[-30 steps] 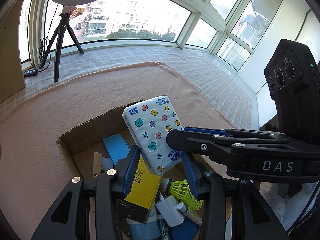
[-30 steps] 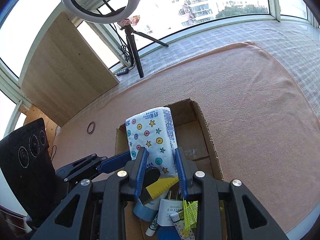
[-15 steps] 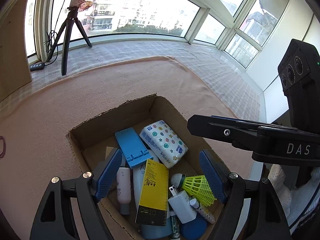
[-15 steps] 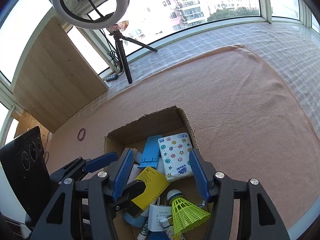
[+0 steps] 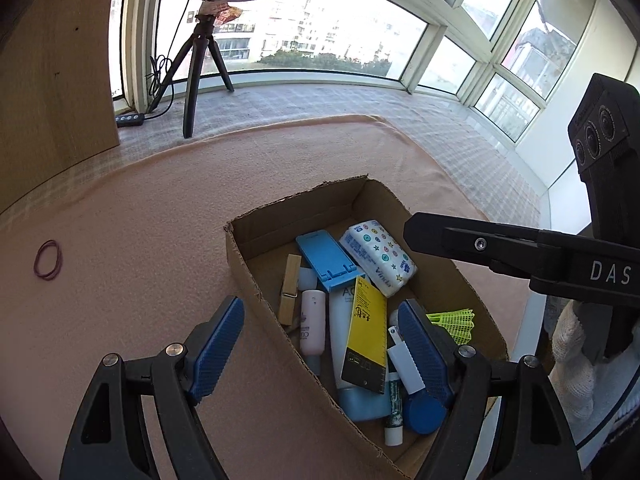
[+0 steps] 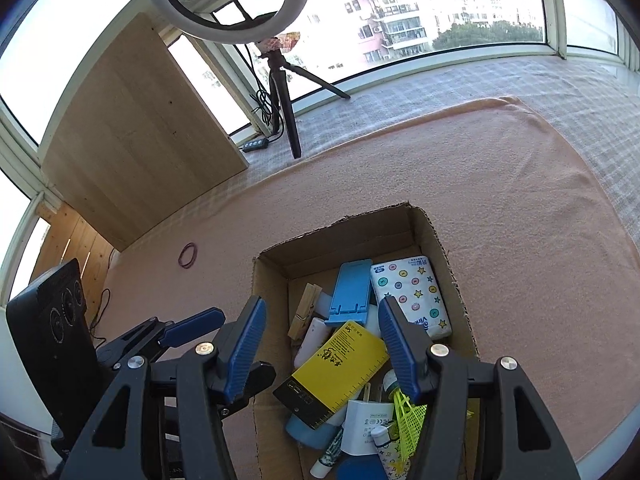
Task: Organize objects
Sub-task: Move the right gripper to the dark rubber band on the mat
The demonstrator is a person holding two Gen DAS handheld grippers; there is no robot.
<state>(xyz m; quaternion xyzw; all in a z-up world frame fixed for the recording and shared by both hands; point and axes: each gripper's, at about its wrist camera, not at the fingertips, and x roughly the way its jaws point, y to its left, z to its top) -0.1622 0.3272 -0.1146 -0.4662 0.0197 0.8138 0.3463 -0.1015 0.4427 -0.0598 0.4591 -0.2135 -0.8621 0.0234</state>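
Cardboard box loaded; both tongs empty above it

Salmon-pink cloth [image 5: 140,240] covers the desk, with a checked grey cloth [image 6: 500,80] beyond it toward the windows. Ring light on tripod [image 6: 280,92] stands at the far edge; wooden board [image 6: 136,132] leans beside it.

Cardboard box [image 5: 240,256], top open, sits on the pink cloth. Contents, largest first:
- tissue pack [image 5: 378,256], white with coloured dots and stars, lying flat at the far right of the box, against the right wall.
- yellow ruler card [image 5: 366,334] across a pale blue tube [image 5: 340,320].
- blue phone stand [image 5: 326,256] just left of the tissue pack, touching it.
- pink bottle [image 5: 312,326], white charger plug [image 6: 366,420], neon yellow shuttlecock [image 5: 456,320], blue round lid [image 5: 424,412].
- wooden clothespin [image 5: 290,288] along the left wall.

Left tongs [image 5: 320,354]: jaws wide apart after just opening, nothing between the pads. One pad hangs over the pink cloth outside the left wall, the other over the box interior. Tissue pack lies ahead of them and to the right, well clear.

Right tongs [image 6: 324,350]: jaws moderately apart, just opened, nothing gripped. Tissue pack lies on the box floor just beyond and right of the right-hand pad, not touching.

Rubber bands [image 5: 48,260], small, loose on the cloth left of the box.
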